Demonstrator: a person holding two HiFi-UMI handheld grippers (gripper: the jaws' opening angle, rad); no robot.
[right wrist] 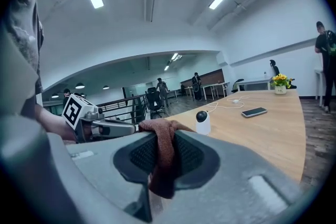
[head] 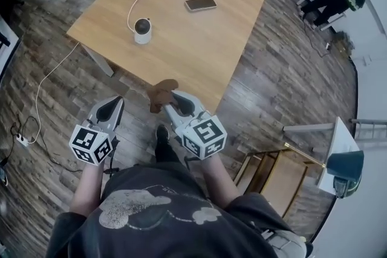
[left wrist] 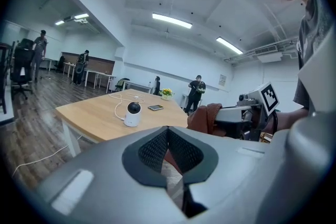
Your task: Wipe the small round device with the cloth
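White round device [head: 143, 31] with black head stands upright on table [head: 199, 51]; brown cloth [head: 161, 92] bunched in right gripper [head: 174, 103] jaws.

Rust-brown cloth [right wrist: 160, 160] against the black, mesh-patterned fingers [right wrist: 193, 157] of the pale grey right gripper [right wrist: 163, 139]. The left gripper [head: 115, 103] is the same grey, and both cubes [head: 92, 143] carry black-and-white square markers. The small round device [head: 143, 31] is white with a black dome, on a light wooden desk [head: 199, 45] above a floor [head: 42, 57] of mixed brown and grey planks.
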